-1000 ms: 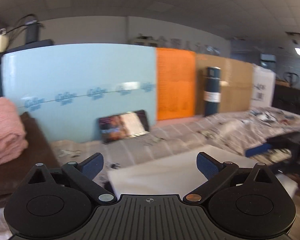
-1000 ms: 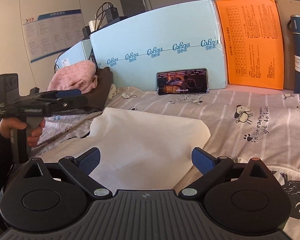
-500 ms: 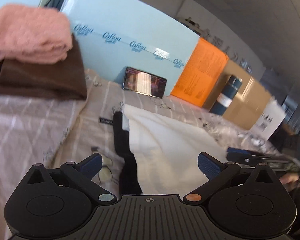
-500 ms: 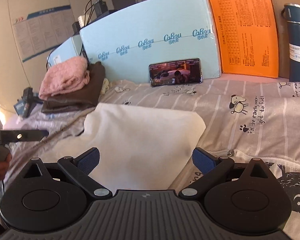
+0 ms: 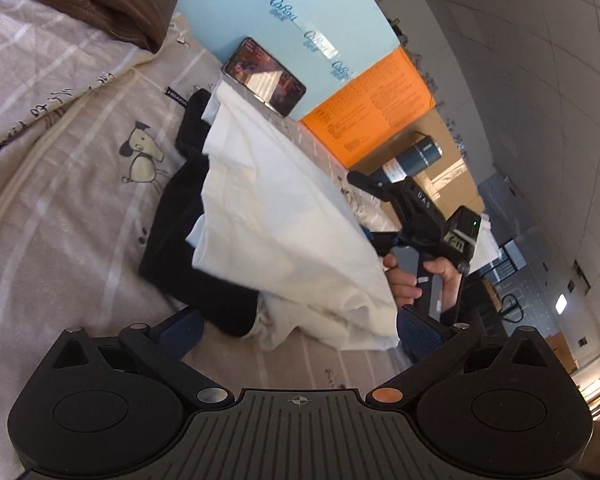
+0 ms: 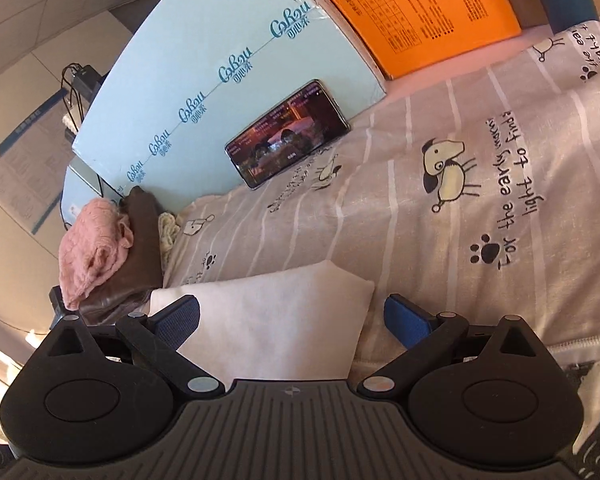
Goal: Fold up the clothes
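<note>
A shirt (image 6: 272, 320) is lying on the bed (image 6: 440, 240), partly over a dark garment (image 5: 172, 216). A phone (image 6: 288, 132) is leaning against a board (image 6: 204, 80) behind it. Folded clothes (image 6: 108, 248) are sitting stacked to the left.

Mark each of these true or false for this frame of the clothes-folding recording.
1. Both grippers have their jaws apart, gripping nothing: left gripper, right gripper. True.
2. The cream-white cotton garment lies partly over a black garment. True.
3. The smartphone with a lit screen lies flat on the bedsheet. False: it leans against the pale blue cardboard box.
4. The folded pink knitted sweater sits under a brown garment. False: the pink one is on top.
5. The orange printed sheet stands beside the blue box. True.
</note>
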`<act>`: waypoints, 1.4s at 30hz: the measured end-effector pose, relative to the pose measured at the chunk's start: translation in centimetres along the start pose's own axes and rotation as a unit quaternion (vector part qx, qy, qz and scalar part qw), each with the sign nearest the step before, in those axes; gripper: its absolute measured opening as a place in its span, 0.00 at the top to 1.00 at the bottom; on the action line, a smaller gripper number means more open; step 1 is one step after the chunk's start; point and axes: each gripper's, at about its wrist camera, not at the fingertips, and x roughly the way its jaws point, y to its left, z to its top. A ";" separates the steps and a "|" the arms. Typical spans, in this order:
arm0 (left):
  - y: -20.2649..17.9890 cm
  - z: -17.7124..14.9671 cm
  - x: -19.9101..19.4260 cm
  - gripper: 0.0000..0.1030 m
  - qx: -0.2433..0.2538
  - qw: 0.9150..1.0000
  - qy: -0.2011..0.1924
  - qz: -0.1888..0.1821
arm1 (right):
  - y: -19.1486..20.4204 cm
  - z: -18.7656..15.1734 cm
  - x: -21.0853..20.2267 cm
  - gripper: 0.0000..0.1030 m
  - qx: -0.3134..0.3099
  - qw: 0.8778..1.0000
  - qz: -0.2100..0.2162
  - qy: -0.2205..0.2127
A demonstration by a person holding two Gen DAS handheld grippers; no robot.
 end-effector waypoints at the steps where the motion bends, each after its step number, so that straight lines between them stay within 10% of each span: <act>1: 0.1 0.2 0.4 0.00 -0.008 1.000 -0.011 -0.005 | -0.1 0.1 0.4 0.04 0.005 1.000 -0.001 0.001; 5: 0.0 0.6 1.3 0.00 -0.030 0.998 -0.054 -0.018 | 0.9 0.0 1.3 0.09 -0.005 1.000 0.000 0.003; 9: -1.0 0.2 2.0 0.02 0.007 0.997 -0.079 0.011 | 1.8 -0.9 1.6 0.55 -0.042 0.999 -0.014 -0.003; 13: -2.7 -0.5 2.7 0.60 0.112 0.985 -0.093 0.089 | 2.6 -1.8 1.3 0.80 -0.084 0.996 -0.032 -0.020; 18: -3.1 -0.5 2.3 0.78 0.145 0.979 -0.103 0.101 | 4.4 -1.8 -1.6 0.85 -0.110 0.991 0.006 -0.072; 28: -9.4 1.7 6.7 0.83 0.332 0.931 -0.112 0.103 | 7.5 -1.0 -10.6 0.86 -0.183 0.957 0.026 -0.224; 35: -15.0 4.8 14.6 0.83 0.432 0.893 -0.121 0.046 | 4.5 1.2 -16.7 0.86 -0.209 0.916 -0.074 -0.334; 42: -20.9 5.6 25.7 0.83 0.479 0.871 -0.110 -0.002 | -2.3 2.9 -20.4 0.86 -0.223 0.846 -0.215 -0.433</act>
